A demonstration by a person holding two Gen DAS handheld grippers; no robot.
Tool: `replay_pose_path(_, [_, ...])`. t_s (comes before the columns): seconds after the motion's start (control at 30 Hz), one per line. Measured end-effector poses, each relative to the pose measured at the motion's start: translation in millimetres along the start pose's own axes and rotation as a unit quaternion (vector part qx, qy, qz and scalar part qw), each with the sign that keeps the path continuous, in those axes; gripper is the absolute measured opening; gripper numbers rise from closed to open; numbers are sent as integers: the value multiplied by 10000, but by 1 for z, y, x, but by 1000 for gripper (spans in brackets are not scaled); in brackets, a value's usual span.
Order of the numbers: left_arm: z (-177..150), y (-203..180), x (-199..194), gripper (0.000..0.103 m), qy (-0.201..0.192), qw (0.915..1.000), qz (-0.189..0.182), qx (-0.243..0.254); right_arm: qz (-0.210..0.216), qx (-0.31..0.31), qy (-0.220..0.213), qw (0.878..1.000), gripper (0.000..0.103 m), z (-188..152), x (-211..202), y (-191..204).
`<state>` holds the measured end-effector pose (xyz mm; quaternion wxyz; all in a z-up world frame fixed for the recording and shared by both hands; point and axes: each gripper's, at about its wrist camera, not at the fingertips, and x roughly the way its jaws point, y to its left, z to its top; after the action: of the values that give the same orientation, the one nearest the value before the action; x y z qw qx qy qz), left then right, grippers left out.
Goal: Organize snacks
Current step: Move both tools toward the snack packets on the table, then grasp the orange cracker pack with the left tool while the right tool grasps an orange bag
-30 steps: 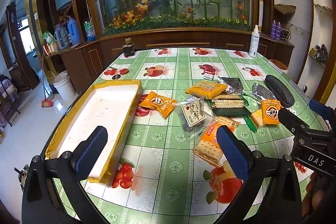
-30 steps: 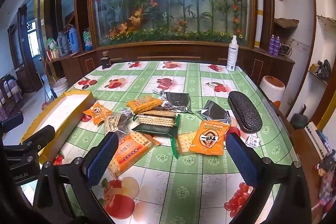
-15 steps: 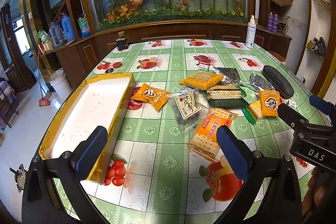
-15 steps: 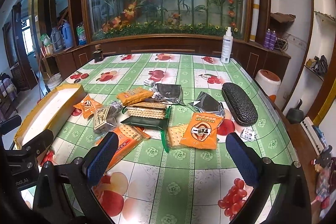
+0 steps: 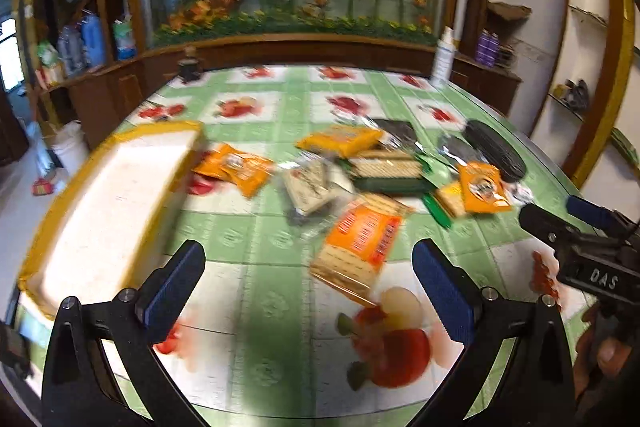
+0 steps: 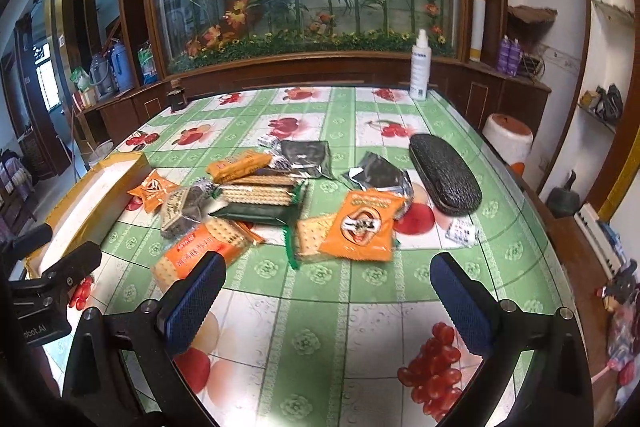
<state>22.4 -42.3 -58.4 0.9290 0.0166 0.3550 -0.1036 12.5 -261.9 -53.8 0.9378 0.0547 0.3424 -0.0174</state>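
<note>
Several snack packs lie in a loose heap mid-table: an orange cracker pack [image 5: 360, 247] [image 6: 204, 247] nearest, an orange pouch [image 6: 362, 225] [image 5: 482, 189] to the right, a green-wrapped cracker sleeve [image 6: 260, 199], small orange packets [image 5: 236, 167] [image 6: 154, 189] and dark foil bags [image 6: 306, 157]. A yellow-rimmed white tray [image 5: 108, 215] [image 6: 86, 203] lies at the left. My left gripper [image 5: 308, 285] hovers open above the table, short of the cracker pack. My right gripper [image 6: 328, 291] is also open, short of the pouch, holding nothing.
A black textured case [image 6: 444, 179] lies right of the snacks. A white spray bottle [image 6: 420, 67] and a small dark jar [image 6: 177, 99] stand at the table's far edge [image 6: 304, 89]. Wooden cabinets and a planted glass panel rise behind. The left view is blurred.
Both grippers have come lower and closer to the snack heap, which looks larger now. The left view has gone blurry from motion. Both stay open.
</note>
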Motion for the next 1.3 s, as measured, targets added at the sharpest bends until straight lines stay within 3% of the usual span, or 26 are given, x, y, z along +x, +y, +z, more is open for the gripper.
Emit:
replay_pose_path(0.17, [-7, -32, 18, 103, 415, 9971, -178, 614, 292, 536, 299, 9977, 103, -6, 12, -27])
replay_pose_path(0.4, [-10, -47, 25, 103, 618, 9939, -281, 871, 151, 605, 202, 9979, 103, -9, 10, -38])
replay_pose_path(0.83, [-10, -36, 36, 103, 713, 9942, -140, 799, -3, 319, 101, 9994, 103, -3, 11, -27])
replay_pose_path(1.03, [-14, -14, 53, 103, 945, 9938, -406, 420, 21, 375, 212, 9991, 103, 0, 21, -29])
replay_pose_path(1.3, [-10, -25, 80, 103, 1129, 9897, -531, 699, 71, 456, 332, 9984, 103, 3, 36, -31])
